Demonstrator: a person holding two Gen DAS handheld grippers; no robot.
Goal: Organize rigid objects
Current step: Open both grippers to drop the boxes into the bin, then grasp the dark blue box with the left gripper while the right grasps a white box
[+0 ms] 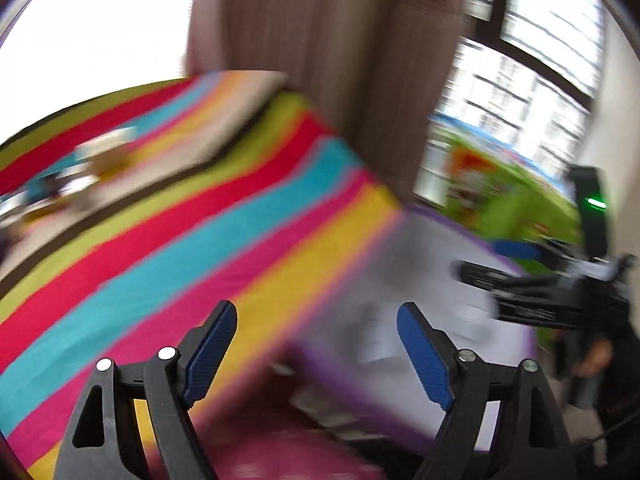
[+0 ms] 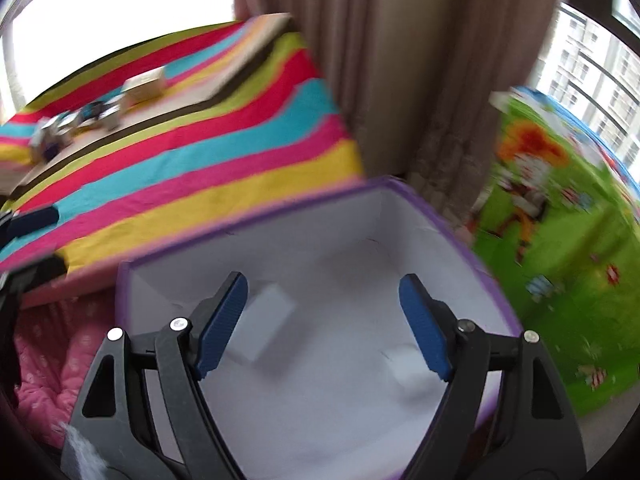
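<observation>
My right gripper (image 2: 322, 322) is open and empty, held over the open purple-rimmed storage box (image 2: 460, 224) with a white lining. A white box-shaped object (image 2: 268, 320) lies inside it, blurred. My left gripper (image 1: 316, 350) is open and empty, over the edge of the striped bed cover (image 1: 180, 240) and the purple box (image 1: 516, 344). The right gripper (image 1: 532, 280) shows at the right of the left wrist view. Several small objects (image 2: 92, 112) lie far off on the bed, with a pale box (image 2: 146, 86) beside them; they also show in the left wrist view (image 1: 80, 172).
A brown curtain (image 2: 380, 60) hangs behind the bed and the box. A green play mat (image 2: 560, 240) covers the floor at the right. A pink spotted fabric (image 2: 44, 368) lies left of the box. Both views are motion-blurred.
</observation>
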